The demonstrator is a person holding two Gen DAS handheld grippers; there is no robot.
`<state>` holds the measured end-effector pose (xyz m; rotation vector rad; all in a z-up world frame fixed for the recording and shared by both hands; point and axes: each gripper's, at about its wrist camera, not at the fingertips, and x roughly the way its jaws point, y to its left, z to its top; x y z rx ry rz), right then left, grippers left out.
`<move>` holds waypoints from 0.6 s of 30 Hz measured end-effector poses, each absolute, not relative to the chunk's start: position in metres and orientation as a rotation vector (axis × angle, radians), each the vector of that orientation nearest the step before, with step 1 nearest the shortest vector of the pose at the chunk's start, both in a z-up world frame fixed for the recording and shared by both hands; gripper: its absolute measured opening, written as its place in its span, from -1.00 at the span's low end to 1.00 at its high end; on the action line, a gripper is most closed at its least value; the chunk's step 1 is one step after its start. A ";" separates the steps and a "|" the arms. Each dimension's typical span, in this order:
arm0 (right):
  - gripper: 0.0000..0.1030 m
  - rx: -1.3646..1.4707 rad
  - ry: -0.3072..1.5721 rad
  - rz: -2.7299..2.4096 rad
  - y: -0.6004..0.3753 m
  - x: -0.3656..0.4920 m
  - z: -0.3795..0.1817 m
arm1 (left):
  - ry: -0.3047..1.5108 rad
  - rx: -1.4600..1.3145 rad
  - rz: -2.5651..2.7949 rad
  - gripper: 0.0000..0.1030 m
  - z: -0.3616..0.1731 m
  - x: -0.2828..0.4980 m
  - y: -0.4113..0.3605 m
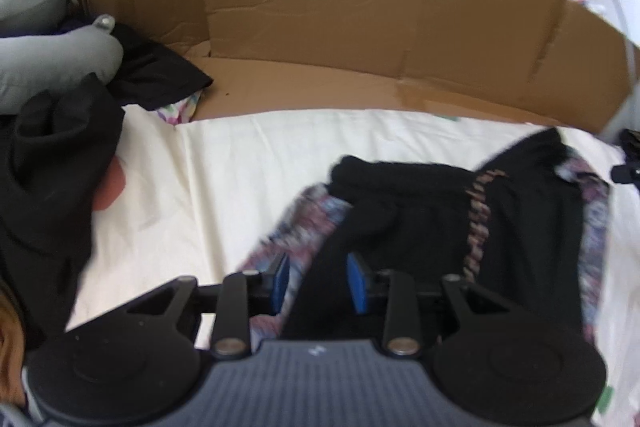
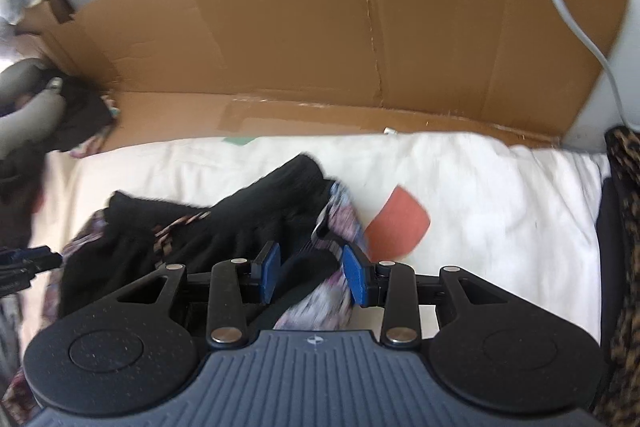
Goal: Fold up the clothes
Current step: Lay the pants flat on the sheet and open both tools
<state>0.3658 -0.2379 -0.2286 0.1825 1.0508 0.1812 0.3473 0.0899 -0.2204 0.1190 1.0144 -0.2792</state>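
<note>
A black garment with multicoloured patterned trim [image 1: 420,211] lies bunched on the cream bed sheet [image 1: 240,167]. In the left wrist view, my left gripper [image 1: 319,281] is shut on a thick fold of its black cloth, which fills the gap between the blue pads [image 1: 280,279]. My right gripper [image 2: 311,273] grips the other end of the same garment [image 2: 224,227], with black and patterned fabric pinched between its pads [image 2: 356,277]. The cloth is blurred. The left gripper's dark body [image 2: 24,263] shows at the left edge of the right wrist view.
A flattened cardboard wall [image 1: 320,27] stands behind the bed. A heap of dark clothes [image 1: 52,167] and a grey cushion [image 1: 48,59] lie at the left. The sheet bears a red patch [image 2: 398,223]. Leopard-print fabric [image 2: 624,227] hangs at the right, by a white cable [image 2: 568,7].
</note>
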 end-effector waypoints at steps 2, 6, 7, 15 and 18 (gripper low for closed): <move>-0.18 0.196 1.052 0.194 -0.238 0.348 -0.220 | 1.011 0.112 -0.294 -0.33 -0.211 0.327 0.090; -0.18 0.228 1.052 0.227 -0.237 0.313 -0.203 | 1.014 0.107 -0.309 -0.33 -0.193 0.288 0.089; -0.18 0.235 1.051 0.233 -0.237 0.304 -0.199 | 1.013 0.108 -0.309 -0.33 -0.188 0.278 0.090; -0.18 0.274 1.012 0.264 -0.234 0.239 -0.157 | 0.967 0.059 -0.295 -0.33 -0.139 0.213 0.110; -0.18 0.291 0.986 0.270 -0.234 0.215 -0.144 | 0.955 0.053 -0.294 -0.33 -0.125 0.193 0.116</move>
